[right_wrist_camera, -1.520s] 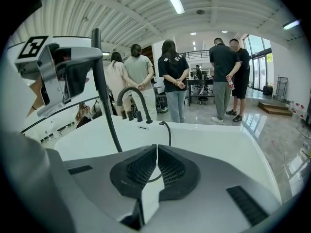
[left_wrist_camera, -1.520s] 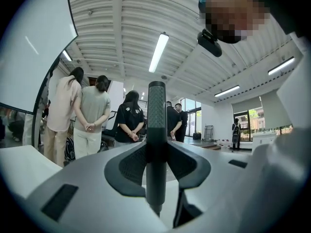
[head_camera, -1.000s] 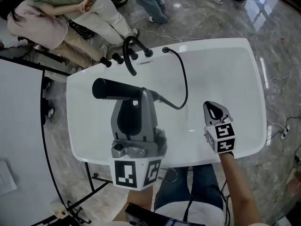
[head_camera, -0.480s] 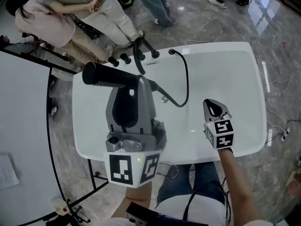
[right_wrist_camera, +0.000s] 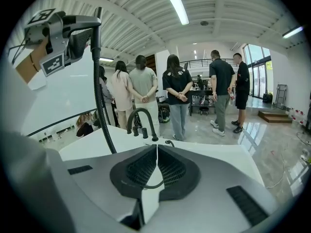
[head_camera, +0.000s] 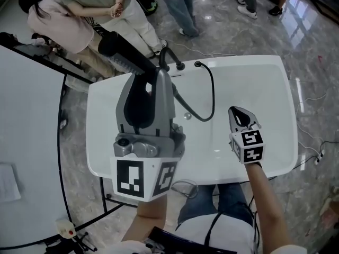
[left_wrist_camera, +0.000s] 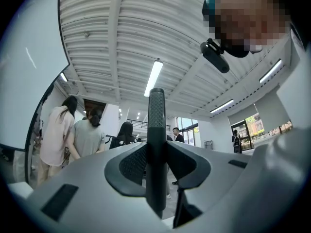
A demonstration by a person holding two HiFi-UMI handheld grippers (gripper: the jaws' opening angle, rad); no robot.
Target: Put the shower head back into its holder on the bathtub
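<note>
Left jaws grip shower head (left_wrist_camera: 156, 130); hose (head_camera: 213, 95) shows overhead.

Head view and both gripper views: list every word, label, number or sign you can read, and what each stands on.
No readable words, numbers or brands in any view.
On the left tongs: black-and-white square markers, coded patterns, not letters.
On the right tongs: the same kind of markers, no letters.

We lost the shower head's (head_camera: 124, 52) handle behind the left gripper (head_camera: 151, 75), which also covered the faucet's (head_camera: 172, 54) base. The holder was hidden from us.
</note>
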